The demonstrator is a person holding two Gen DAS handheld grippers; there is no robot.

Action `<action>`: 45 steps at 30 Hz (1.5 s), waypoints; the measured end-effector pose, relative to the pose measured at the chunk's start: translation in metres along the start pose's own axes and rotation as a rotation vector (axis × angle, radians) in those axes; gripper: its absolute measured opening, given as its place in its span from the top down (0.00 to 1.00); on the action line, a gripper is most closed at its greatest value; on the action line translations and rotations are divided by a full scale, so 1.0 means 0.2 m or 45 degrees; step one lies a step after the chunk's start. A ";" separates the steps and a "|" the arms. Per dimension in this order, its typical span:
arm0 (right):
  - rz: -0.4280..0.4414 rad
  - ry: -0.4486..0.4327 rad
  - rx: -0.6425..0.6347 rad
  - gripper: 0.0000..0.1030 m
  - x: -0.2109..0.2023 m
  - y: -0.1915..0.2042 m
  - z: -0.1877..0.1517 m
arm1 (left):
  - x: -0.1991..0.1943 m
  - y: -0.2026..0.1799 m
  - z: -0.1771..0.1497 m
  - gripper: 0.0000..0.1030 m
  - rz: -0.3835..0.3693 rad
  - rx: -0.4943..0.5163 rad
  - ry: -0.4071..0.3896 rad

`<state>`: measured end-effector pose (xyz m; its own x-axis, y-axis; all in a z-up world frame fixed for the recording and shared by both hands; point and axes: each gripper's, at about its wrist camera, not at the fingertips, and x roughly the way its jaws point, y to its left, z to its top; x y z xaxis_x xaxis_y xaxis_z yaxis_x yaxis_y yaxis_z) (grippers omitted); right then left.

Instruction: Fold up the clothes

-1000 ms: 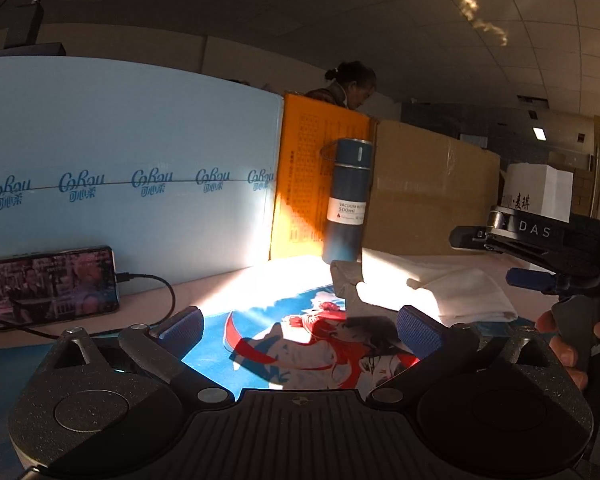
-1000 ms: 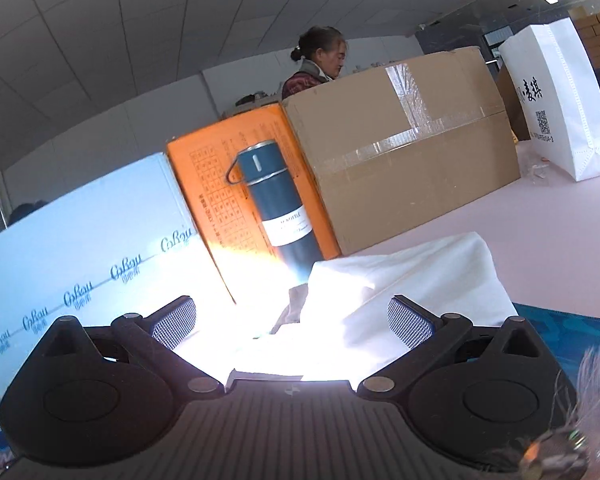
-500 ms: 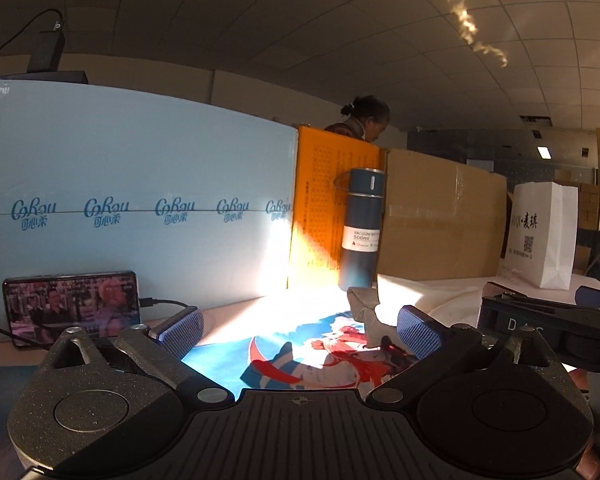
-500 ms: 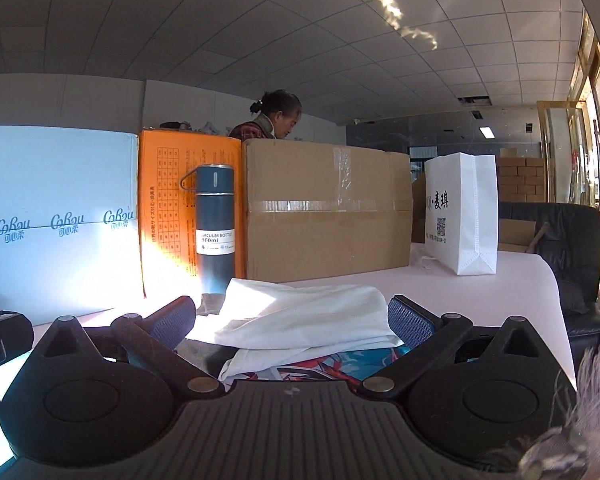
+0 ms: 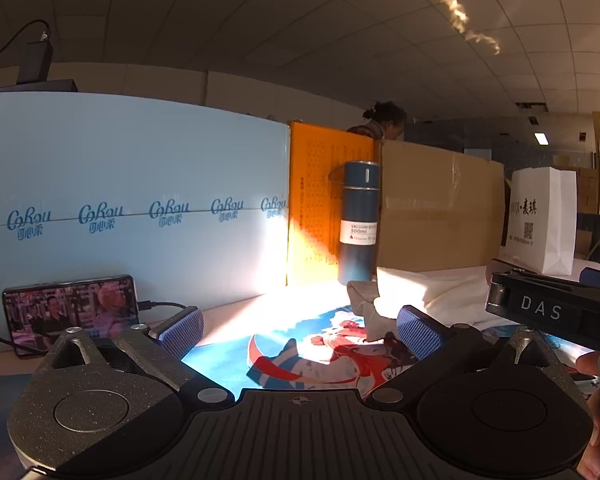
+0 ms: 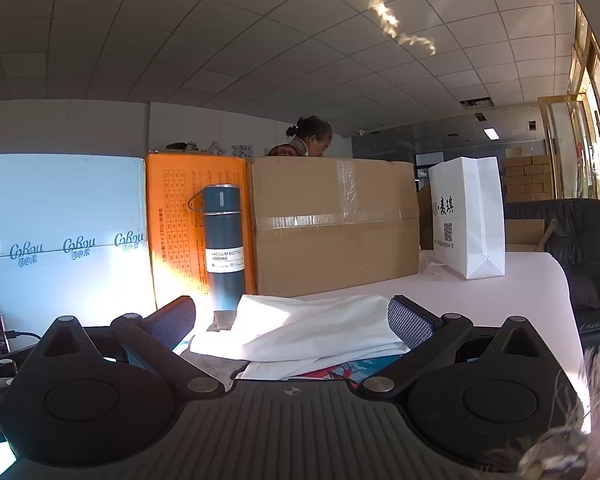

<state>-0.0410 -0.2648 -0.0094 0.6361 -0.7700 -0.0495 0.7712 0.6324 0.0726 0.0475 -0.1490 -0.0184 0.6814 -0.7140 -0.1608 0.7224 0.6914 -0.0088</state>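
Observation:
A folded white garment [image 6: 316, 330] lies on the table on top of a grey cloth [image 6: 220, 364], just ahead of my right gripper [image 6: 290, 320], which is open and empty. In the left wrist view the white garment [image 5: 428, 292] and grey cloth [image 5: 364, 308] sit at centre right, beyond my left gripper [image 5: 298, 334], which is open and empty. The garments rest on a mat printed with a red-haired cartoon figure [image 5: 332, 356]. The right gripper's body marked DAS [image 5: 548, 312] shows at the right of the left wrist view.
A blue vacuum bottle [image 6: 223, 248] stands behind the clothes against an orange box [image 6: 180, 224] and a brown carton [image 6: 336, 224]. A pale blue box [image 5: 132, 208], a phone [image 5: 70, 312] with cable, a white paper bag [image 6: 470, 216] and a person [image 6: 310, 138] are around.
Both grippers have tilted up and levelled, so the views show more ceiling and less table. The right gripper backed a little away from the white garment. Both stay open.

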 end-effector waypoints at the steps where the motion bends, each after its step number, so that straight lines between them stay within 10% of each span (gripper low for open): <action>1: -0.001 0.001 0.006 0.00 0.00 0.00 0.00 | 0.00 0.00 0.00 0.00 0.002 0.005 0.000; 45: 0.028 0.019 0.057 0.00 0.01 -0.03 0.00 | -0.02 -0.04 0.00 0.00 0.005 0.065 -0.029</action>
<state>-0.0450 -0.2698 -0.0091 0.6534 -0.7544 -0.0624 0.7554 0.6445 0.1185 0.0381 -0.1518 -0.0186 0.6861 -0.7143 -0.1383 0.7246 0.6879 0.0419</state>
